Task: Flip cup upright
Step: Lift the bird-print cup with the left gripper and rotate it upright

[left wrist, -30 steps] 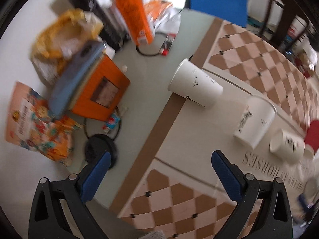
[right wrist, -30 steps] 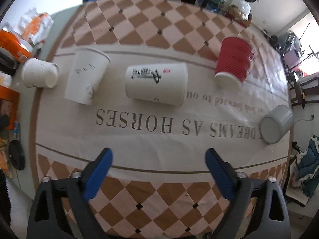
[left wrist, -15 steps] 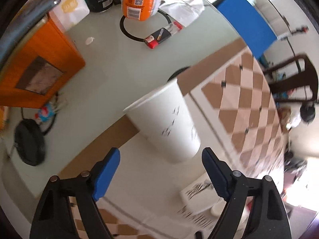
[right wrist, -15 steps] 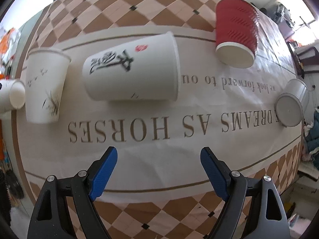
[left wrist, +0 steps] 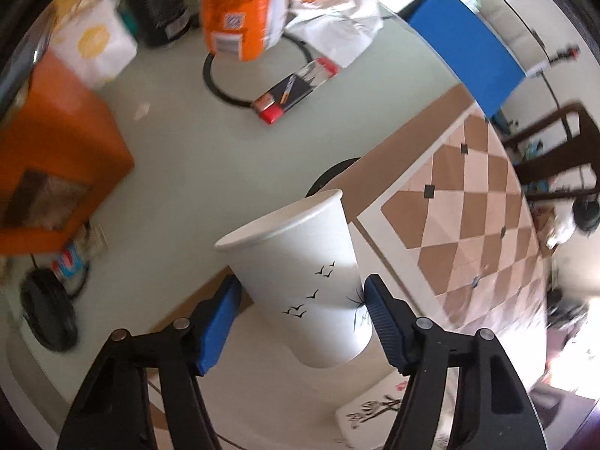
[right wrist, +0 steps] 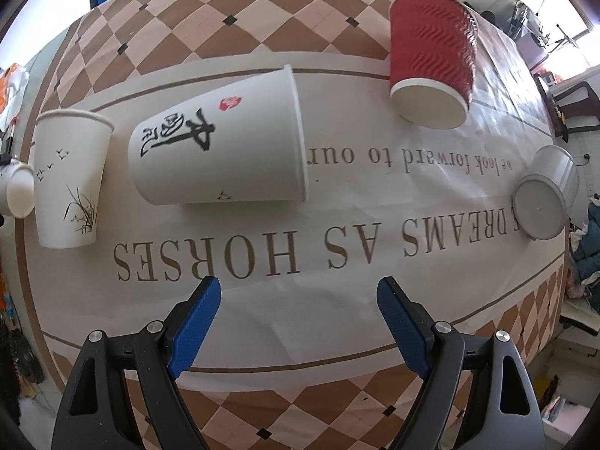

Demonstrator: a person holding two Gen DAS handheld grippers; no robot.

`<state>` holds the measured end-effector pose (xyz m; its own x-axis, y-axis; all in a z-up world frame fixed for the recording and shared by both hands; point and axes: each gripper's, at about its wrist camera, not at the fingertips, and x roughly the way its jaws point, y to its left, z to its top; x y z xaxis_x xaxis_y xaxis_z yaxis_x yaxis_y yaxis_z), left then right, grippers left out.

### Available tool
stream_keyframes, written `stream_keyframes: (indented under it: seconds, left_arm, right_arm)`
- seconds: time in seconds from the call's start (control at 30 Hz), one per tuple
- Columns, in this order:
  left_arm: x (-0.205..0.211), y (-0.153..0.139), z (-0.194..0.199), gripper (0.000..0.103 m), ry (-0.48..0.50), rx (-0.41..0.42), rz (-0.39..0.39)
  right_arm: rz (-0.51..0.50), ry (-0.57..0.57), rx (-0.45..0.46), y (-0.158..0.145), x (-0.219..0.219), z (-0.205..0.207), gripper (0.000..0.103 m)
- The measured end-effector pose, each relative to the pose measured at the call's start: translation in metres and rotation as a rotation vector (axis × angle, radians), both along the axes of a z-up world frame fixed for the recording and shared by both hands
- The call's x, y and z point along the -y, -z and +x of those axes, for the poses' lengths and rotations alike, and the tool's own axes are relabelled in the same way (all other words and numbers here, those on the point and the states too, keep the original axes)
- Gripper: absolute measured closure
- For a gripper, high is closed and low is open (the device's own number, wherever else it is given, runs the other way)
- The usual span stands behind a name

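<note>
Left gripper (left wrist: 300, 307) was clamped on bird-print cup (left wrist: 300, 273) between its fingers; next: rotate upright. Right gripper (right wrist: 296, 315) fingers apart, empty.

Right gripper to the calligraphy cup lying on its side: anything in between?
Nothing stands there. The right wrist view shows only bare printed tablecloth between the open right gripper and the calligraphy cup.
</note>
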<state>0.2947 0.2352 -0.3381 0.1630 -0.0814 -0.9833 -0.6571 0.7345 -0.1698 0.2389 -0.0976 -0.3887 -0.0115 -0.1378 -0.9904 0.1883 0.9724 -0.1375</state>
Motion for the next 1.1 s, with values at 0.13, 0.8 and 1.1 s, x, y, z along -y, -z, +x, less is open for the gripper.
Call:
stream_keyframes:
  seconds: [0.13,0.8,1.1]
  left_arm:
    - [0.007,-0.007,0.000,0.040,0.124,-0.008,0.095]
    - [0.076,-0.060,-0.068,0.043,0.551,0.070,0.238]
    - [0.153,-0.092,-0.124,0.043,0.783,0.130,0.200]
  right_arm:
    - [-0.009,0.004,0.022,-0.005,0.005,-0.003,0.016]
    - [-0.049,0.094,0.071,-0.033,0.038,-0.084,0.016]
    - [-0.077,0.206,0.063,-0.039,0.094,-0.131,0.016]
